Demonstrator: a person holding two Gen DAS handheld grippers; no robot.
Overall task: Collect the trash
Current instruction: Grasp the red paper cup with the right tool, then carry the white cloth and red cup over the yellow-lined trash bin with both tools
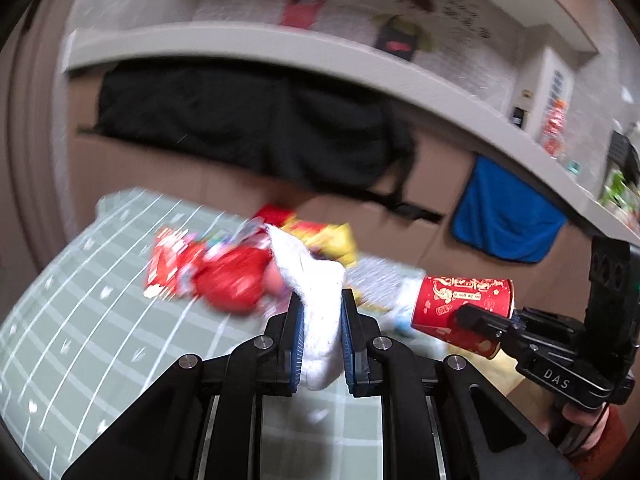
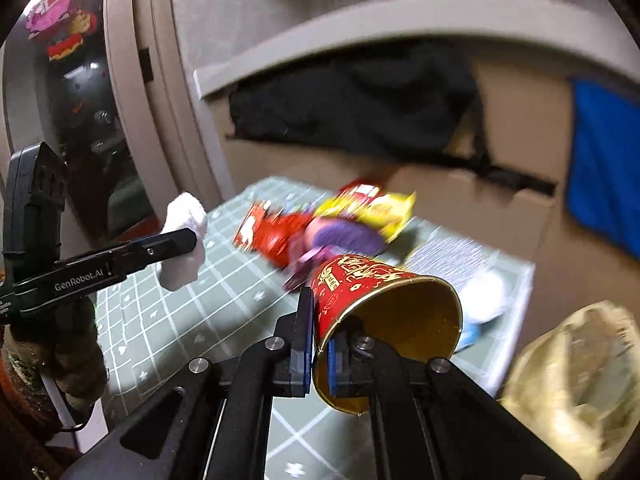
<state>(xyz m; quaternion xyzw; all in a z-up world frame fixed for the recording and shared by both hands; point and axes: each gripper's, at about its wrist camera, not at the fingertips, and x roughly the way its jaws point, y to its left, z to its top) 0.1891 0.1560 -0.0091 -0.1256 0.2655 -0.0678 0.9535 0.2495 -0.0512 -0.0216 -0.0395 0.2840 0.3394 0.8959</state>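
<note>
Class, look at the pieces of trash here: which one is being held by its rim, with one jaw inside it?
The red paper cup in the right gripper. It is open-mouthed and tilted; the left gripper squeezes a white crumpled tissue from both sides.

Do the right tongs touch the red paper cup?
Touching. The right wrist view shows the right tongs clamped on the red paper cup rim, one finger outside, one inside.

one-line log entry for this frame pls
left gripper: shut on white tissue wad | right gripper: shut on red paper cup rim | snack wrappers on table
</note>
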